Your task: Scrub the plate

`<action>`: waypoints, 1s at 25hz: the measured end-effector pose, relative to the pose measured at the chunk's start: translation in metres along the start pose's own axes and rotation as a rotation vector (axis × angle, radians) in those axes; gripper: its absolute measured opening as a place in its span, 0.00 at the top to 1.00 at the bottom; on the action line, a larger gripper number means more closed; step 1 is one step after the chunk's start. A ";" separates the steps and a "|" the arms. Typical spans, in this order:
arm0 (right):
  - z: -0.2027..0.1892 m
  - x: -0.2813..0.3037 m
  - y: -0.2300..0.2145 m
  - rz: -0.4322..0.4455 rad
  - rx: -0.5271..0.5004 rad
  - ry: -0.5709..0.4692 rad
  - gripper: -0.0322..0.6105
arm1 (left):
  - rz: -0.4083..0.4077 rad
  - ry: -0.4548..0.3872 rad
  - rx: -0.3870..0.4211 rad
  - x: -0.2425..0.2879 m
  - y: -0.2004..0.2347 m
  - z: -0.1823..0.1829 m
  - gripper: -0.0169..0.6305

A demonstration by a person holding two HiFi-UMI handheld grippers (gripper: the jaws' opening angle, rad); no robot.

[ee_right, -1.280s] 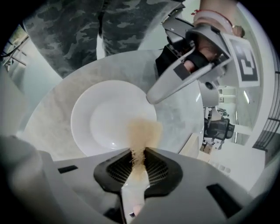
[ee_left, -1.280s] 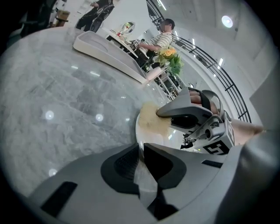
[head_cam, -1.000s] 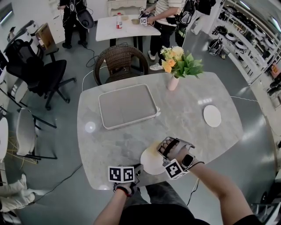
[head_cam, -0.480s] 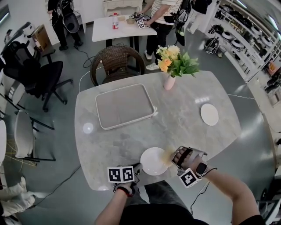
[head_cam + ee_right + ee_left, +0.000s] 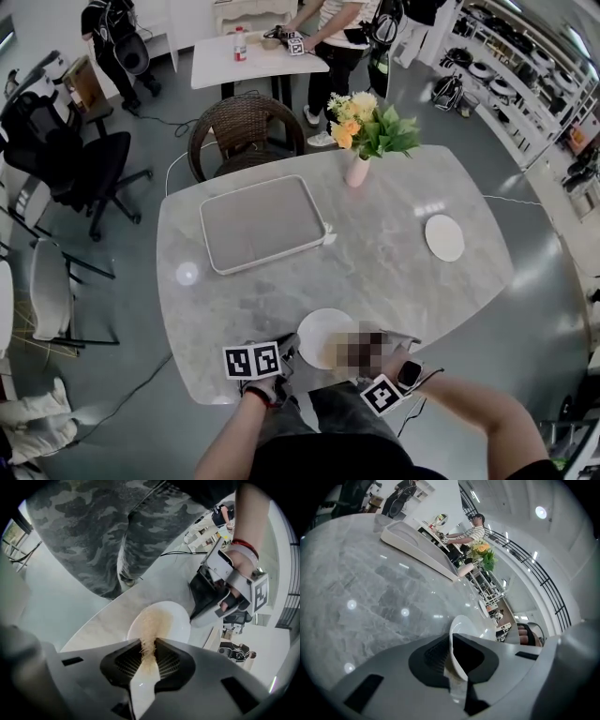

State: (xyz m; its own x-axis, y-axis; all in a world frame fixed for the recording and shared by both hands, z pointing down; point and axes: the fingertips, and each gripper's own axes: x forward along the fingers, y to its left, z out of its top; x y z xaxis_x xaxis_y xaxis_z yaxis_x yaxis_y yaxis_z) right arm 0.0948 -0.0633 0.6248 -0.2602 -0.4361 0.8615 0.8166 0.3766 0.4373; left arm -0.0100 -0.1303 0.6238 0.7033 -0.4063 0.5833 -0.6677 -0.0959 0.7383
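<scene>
The left tongs (image 5: 454, 654) are clamping the near rim of the plate (image 5: 322, 336), with their jaws having just been closing on it. The white plate is lying at the near edge of the counter (image 5: 394, 253). The right tongs (image 5: 149, 651) are pinching what looks like a tan fibrous scrubber (image 5: 152, 623), which is resting on the plate.

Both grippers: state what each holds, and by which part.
Left gripper, its jaws having just closed further, pinches the white plate by its near rim. Right gripper grips the tan scrubber by its near end; the fibrous end lies over the plate.
</scene>
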 end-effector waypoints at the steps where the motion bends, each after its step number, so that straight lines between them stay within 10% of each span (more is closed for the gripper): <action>1: 0.003 0.001 -0.006 -0.010 -0.001 -0.005 0.85 | -0.023 -0.004 -0.007 0.000 -0.002 0.001 0.93; 10: 0.005 0.024 -0.056 -0.074 0.018 -0.002 0.85 | -0.123 -0.037 -0.112 -0.015 -0.004 -0.003 0.69; 25: -0.050 0.048 -0.092 -0.165 0.345 0.086 0.85 | -0.122 0.125 0.116 -0.026 -0.019 -0.039 0.68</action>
State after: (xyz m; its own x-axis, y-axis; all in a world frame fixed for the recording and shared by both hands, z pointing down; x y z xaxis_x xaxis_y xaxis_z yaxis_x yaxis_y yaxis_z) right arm 0.0329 -0.1598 0.6133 -0.3175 -0.5752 0.7539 0.5425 0.5418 0.6419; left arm -0.0054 -0.0822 0.6079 0.8007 -0.2702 0.5347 -0.5942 -0.2445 0.7663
